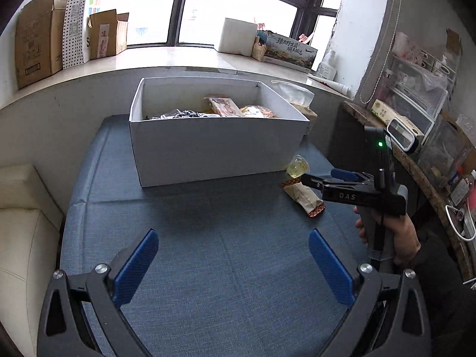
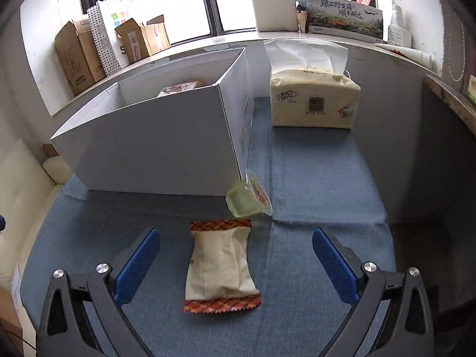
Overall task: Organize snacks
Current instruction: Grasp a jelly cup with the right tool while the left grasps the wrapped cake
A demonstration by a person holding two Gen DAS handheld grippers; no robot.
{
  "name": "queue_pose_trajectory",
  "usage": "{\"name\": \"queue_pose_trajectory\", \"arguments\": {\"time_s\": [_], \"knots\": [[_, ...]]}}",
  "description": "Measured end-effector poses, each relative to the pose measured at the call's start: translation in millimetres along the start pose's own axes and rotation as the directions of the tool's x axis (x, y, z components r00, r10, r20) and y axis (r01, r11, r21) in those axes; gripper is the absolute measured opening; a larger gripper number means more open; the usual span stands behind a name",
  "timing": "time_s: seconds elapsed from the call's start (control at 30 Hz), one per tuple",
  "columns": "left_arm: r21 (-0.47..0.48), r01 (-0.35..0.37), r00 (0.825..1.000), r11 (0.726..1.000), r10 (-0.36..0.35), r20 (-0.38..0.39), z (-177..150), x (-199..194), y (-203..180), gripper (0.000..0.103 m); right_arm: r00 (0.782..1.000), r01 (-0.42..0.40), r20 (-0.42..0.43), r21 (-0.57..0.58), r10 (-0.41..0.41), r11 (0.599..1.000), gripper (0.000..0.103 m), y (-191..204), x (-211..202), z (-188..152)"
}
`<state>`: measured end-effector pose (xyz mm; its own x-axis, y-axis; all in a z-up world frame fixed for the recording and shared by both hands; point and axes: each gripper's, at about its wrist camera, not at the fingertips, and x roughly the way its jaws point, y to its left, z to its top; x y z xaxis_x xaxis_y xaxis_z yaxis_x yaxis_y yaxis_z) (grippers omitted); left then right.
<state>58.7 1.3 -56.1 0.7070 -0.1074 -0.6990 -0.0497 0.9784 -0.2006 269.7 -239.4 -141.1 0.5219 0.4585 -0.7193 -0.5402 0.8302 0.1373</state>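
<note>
Both grippers have their jaws spread wide: the left gripper (image 1: pixel 233 263) and the right gripper (image 2: pixel 236 263), empty.

Cream snack packet (image 2: pixel 221 263) lies flat beside tipped jelly cup (image 2: pixel 248 197), near white box (image 2: pixel 154 151)

Home room, cushioned seat (image 1: pixel 26 238), cluttered windowsill (image 1: pixel 166 56), tissue pack (image 2: pixel 314 101)

One white box (image 2: pixel 154 148); one wrapped snack (image 2: pixel 221 266); one jelly cup (image 2: pixel 248 199); one tissue pack (image 2: pixel 312 98); two grippers (image 2: pixel 236 253) (image 1: pixel 233 255).
</note>
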Motion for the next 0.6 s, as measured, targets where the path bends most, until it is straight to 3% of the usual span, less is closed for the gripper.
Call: {"name": "queue_pose_trajectory", "arguments": {"time_s": [0.1,0.53,0.57,0.6], "knots": [[0.002,0.003,1.0,1.0,-0.003,-0.003,-2.2,-0.2,0.7,0.103,0.998,0.056,-0.006,-0.021,-0.056,0.998,0.103,4.0,13.1,10.8],[-0.002,-0.016,1.0,1.0,0.016,-0.022,-5.5,6.8,4.6,0.103,0.996,0.055,-0.07,-0.044,-0.058,0.998,0.102,2.3,47.9,26.3],[0.0,-0.018,1.0,1.0,0.018,-0.026,-5.9,8.0,4.1,0.103,0.997,0.035,-0.073,-0.034,-0.038,0.999,0.097,0.5,49.1,26.2],[0.002,-0.019,0.999,1.0,0.019,-0.029,-6.1,9.4,3.4,0.103,0.996,0.022,-0.082,-0.026,-0.024,0.999,0.076,-1.3,51.1,26.2]]}}
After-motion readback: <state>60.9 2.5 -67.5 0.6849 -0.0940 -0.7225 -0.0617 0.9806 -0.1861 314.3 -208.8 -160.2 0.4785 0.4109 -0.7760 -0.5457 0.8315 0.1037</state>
